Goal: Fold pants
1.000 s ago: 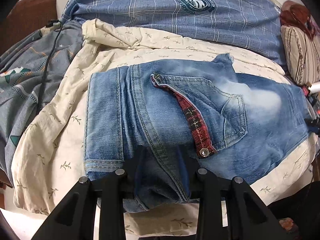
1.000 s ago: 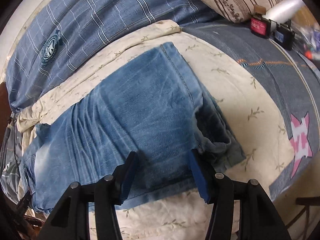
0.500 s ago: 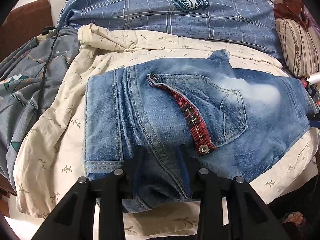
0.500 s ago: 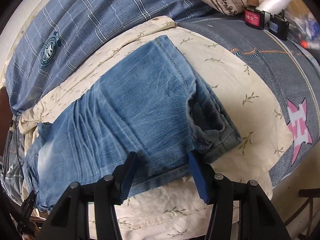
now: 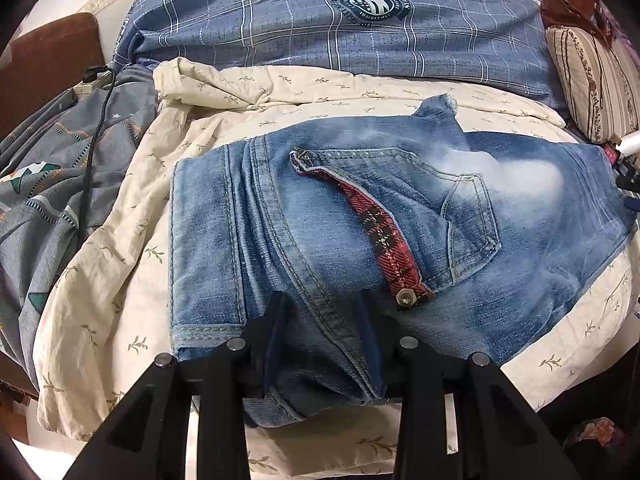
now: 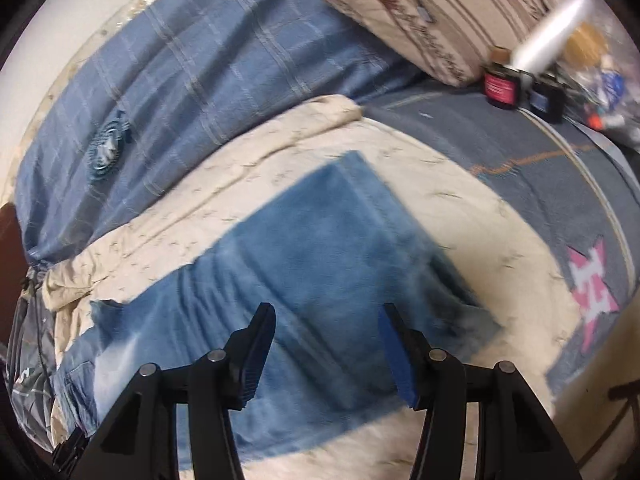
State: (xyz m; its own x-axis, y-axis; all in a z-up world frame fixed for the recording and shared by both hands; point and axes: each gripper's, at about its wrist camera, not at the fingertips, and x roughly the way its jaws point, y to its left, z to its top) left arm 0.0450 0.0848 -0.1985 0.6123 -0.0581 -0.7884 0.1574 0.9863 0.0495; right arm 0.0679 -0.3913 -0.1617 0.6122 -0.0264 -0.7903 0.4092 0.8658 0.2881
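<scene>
Jeans (image 5: 340, 240) lie flat, waist bunched in the clamped left gripper (image 5: 324, 312), right gripper (image 6: 326, 344) parted and empty above the legs; next, regrasp the hem to fold.

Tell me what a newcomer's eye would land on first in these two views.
First the faded blue jeans, lying flat on the cream leaf-print sheet, with a red plaid pocket flap across their middle. Next, the left gripper at the bottom of its view, with a bunch of the jeans' near edge between its fingers. Behind lies a blue checked quilt.
</scene>
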